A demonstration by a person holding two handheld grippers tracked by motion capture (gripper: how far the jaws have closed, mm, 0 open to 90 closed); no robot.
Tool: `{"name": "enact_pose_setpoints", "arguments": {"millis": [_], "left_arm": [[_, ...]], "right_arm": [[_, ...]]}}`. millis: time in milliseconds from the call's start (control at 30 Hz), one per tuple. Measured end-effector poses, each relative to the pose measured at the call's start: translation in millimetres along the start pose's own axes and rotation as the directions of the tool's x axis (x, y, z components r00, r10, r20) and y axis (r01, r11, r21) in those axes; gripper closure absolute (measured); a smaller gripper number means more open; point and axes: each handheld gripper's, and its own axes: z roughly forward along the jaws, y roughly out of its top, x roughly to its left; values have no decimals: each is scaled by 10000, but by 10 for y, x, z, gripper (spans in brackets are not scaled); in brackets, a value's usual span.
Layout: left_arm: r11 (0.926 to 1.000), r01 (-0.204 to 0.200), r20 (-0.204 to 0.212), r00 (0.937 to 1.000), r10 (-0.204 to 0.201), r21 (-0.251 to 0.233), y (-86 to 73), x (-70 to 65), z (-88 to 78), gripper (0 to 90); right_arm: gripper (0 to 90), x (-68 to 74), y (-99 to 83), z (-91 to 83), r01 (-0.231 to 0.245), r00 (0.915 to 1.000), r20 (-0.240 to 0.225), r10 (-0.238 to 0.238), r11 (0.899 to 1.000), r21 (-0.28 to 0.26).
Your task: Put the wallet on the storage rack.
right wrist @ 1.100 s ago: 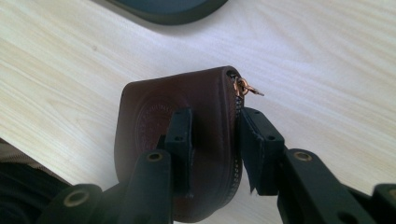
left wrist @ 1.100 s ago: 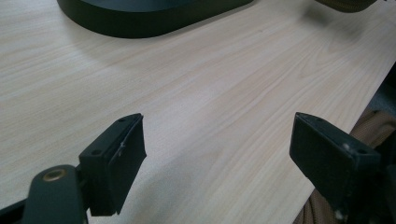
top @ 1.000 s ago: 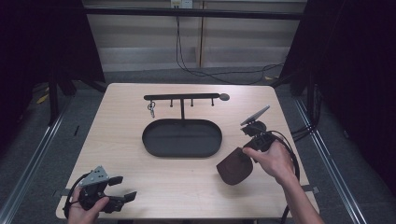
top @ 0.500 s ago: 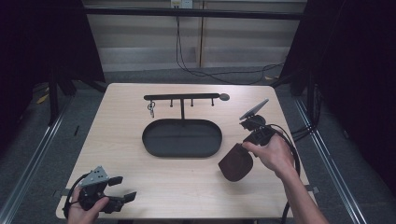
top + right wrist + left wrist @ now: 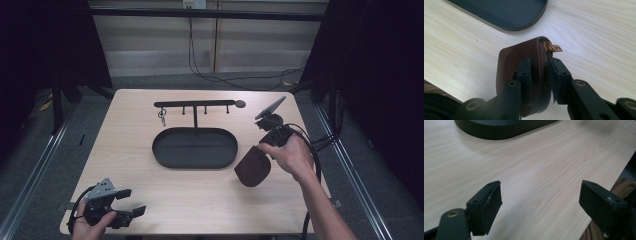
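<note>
High view: pale wood table [image 5: 200, 197], grey floor [image 5: 45, 145], dark surroundings.

A lab or recording booth rather than a home; a pale wood-grain table [image 5: 200, 200] stands alone at the centre of the frame on a grey floor, with black curtains [image 5: 380, 75] closing off the left and right sides; metal rails [image 5: 35, 170] run along the floor at the lower left and lower right; black cables [image 5: 200, 65] hang down the plain pale wall panels at the top centre and trail across the floor toward the upper right; a dark bar crosses the top edge.
</note>
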Motion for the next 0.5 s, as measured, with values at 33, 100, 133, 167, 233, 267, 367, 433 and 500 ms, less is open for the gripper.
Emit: {"name": "enact_pose_setpoints", "arguments": {"millis": [33,100,133,167,233,267,367,433,500], "left_arm": [[10000,2,2,10000,-2,3,0,0,0,183],[10000,7,-2,10000,-7,-1,-1,1,0,183],[10000,0,4,10000,0,6,-1,2,1,183],[10000,0,8,10000,0,12,-1,3,2,183],[10000,-21,7,10000,21,17,-1,4,2,183],[10000,-9,15,10000,9,9,-1,3,3,183],[10000,-3,18,10000,3,20,-2,4,-1,183],[10000,47,26,10000,-47,-3,-3,4,0,183],[10000,36,38,10000,-36,-5,-3,5,-1,183]], "right_arm": [[720,-2,15,-11,31,10000,-1,-31,10000,24],[722,4,41,-33,2,10000,37,-2,10000,-19],[723,5,54,-44,-17,10000,14,17,10000,-47],[723,8,67,-56,-22,10000,43,22,10000,-57],[725,12,102,-75,-3,9999,113,4,10000,-68],[726,10,115,-81,-19,9999,100,20,10000,-76],[729,0,174,-108,-79,9999,106,80,9999,-88],[730,-6,205,-120,-79,9999,151,81,9999,-105],[731,-11,245,-130,-114,9998,160,116,9998,-133]]}}
